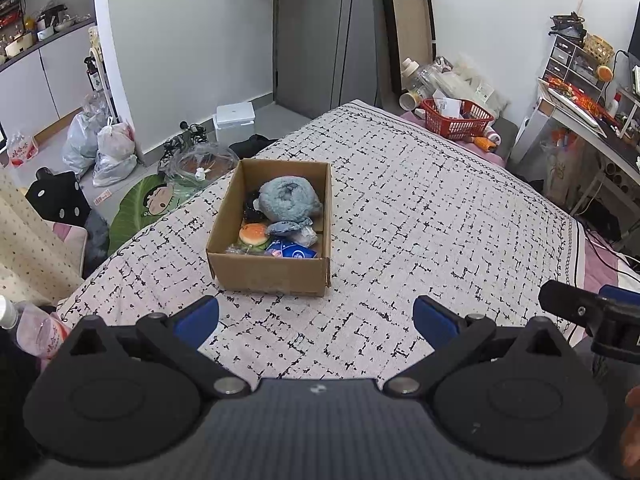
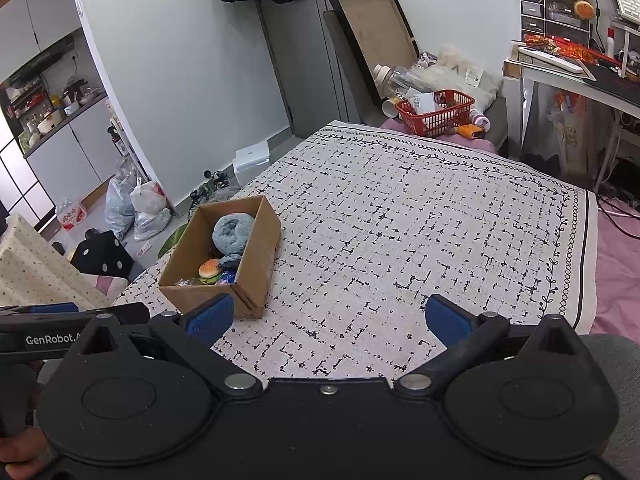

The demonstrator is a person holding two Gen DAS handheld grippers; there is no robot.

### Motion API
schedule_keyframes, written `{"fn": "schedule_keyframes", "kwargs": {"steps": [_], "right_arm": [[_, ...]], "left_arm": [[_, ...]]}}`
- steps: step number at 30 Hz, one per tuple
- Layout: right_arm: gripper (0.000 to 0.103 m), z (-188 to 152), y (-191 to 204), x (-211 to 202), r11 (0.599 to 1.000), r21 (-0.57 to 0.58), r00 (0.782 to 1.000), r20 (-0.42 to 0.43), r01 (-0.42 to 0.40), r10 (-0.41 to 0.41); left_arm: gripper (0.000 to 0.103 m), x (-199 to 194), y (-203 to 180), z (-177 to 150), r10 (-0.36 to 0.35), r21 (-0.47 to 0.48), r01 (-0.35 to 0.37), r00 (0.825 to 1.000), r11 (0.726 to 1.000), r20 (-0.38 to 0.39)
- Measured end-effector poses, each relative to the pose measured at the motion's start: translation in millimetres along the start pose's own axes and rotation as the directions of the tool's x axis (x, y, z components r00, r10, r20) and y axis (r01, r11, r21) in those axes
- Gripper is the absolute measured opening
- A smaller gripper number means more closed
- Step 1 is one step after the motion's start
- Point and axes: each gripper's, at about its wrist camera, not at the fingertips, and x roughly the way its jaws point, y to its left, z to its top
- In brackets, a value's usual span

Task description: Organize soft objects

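An open cardboard box [image 1: 268, 272] stands on the patterned bedspread [image 1: 420, 220]. Inside lie a grey-blue plush roll [image 1: 288, 198], a burger-shaped squishy [image 1: 252, 234], a blue packet [image 1: 294, 251] and other small soft items. My left gripper [image 1: 316, 318] is open and empty, just in front of the box. My right gripper [image 2: 328, 318] is open and empty, with the box [image 2: 256, 268] to its front left, plush roll [image 2: 232, 230] and burger squishy [image 2: 209, 269] inside. The right gripper's finger [image 1: 580, 308] shows at the left view's right edge.
A red basket [image 1: 456, 118] with papers sits at the bed's far end, beside bottles and pillows. A cluttered desk [image 2: 580, 68] stands at the right. Plastic bags [image 1: 108, 148] and a white box [image 1: 235, 120] lie on the floor left of the bed.
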Motion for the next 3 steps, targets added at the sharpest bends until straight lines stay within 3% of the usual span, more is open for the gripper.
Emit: {"fn": "schedule_keyframes", "kwargs": {"steps": [3], "right_arm": [[0.103,-0.2,0.0,1.3,1.000,-0.004,1.000,0.001,0.000,0.000]], "left_arm": [[0.102,0.1,-0.3,1.1,-0.007,0.001,0.007,1.000,1.000,0.006]]}}
